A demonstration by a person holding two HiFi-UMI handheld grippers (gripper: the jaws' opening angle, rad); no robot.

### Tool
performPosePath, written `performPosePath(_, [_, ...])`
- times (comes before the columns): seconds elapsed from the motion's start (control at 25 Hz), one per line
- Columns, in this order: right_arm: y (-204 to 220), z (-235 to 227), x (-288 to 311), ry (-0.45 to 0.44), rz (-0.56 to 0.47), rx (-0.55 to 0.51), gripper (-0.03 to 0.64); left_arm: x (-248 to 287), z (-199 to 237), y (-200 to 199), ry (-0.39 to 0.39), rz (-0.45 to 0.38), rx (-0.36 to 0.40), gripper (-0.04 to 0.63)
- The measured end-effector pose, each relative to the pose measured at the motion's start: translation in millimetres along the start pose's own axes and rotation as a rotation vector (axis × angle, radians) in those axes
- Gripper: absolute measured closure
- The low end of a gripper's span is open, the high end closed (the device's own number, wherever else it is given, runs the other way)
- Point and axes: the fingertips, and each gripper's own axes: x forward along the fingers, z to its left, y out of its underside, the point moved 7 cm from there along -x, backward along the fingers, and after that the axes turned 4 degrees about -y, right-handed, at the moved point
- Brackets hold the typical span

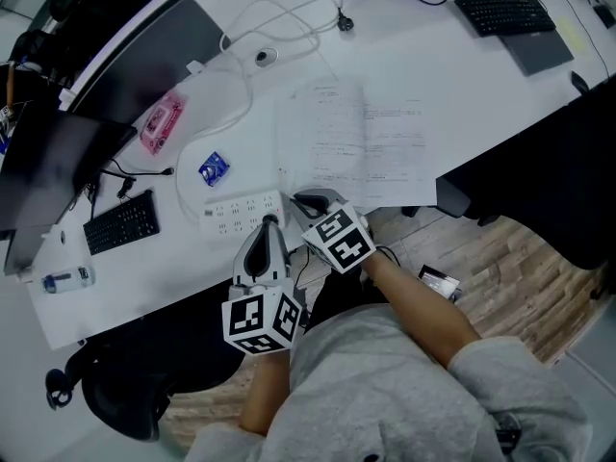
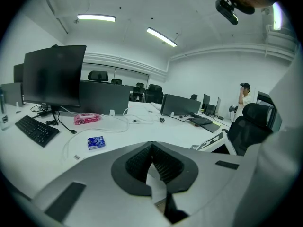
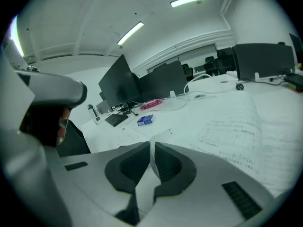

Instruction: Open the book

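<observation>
The book (image 1: 358,141) lies open and flat on the white desk (image 1: 462,85), its printed pages facing up. In the right gripper view the pages (image 3: 246,126) spread out to the right of the jaws. My right gripper (image 1: 306,200) (image 3: 152,143) sits at the book's near left corner, jaws shut with only a thin slit between them. Just left of it, over the desk's front edge, my left gripper (image 1: 270,221) (image 2: 151,145) is also shut, and nothing shows between its pads.
A white power strip (image 1: 245,210) lies beside the grippers. A blue packet (image 1: 214,167), a pink pack (image 1: 161,123), a white cable (image 1: 241,94), a black keyboard (image 1: 121,222) and dark monitors (image 1: 144,56) lie to the left. Another keyboard (image 1: 505,12) is far right.
</observation>
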Motion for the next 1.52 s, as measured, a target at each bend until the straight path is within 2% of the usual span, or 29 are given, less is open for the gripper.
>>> performPosePath(0.2, [29.4,-10.8,-7.5,-0.039,0.059,0.149,0.571,2.8,-1.2,-5.1,0.015,-0.006,0.01,0.588])
performPosePath(0.32, [39.1,-13.2,-22.4,-0.039,0.058,0.179,0.571,3.6,-4.7,-5.0,0.026,-0.005,0.017,0.588])
performPosePath(0.52, [44.6,-30.6,-64.7,0.062,0.008,0.128,0.571,7.4,-21.4,-3.5,0.072,-0.019,0.049,0.588])
performPosePath(0.72, [45.2,-40.4,-148.9,0.127,-0.065,0.017,0.571,3.7,-43.6,-9.1,0.137,-0.045,0.082,0.588])
performPosePath(0.92, [50.0,-50.4,-251.0,0.293,-0.127,0.002,0.572,-8.7,-69.2,-8.2,0.202,-0.063,0.125,0.588])
performPosePath(1.28, [69.2,-0.2,-380.0,0.54,-0.253,-0.012,0.571,-52.1,-99.8,2.9,0.281,-0.12,0.168,0.588])
performPosePath(1.52, [80.5,31.6,-415.3,0.62,-0.327,0.005,0.571,-84.4,-109.5,12.9,0.303,-0.155,0.185,0.586])
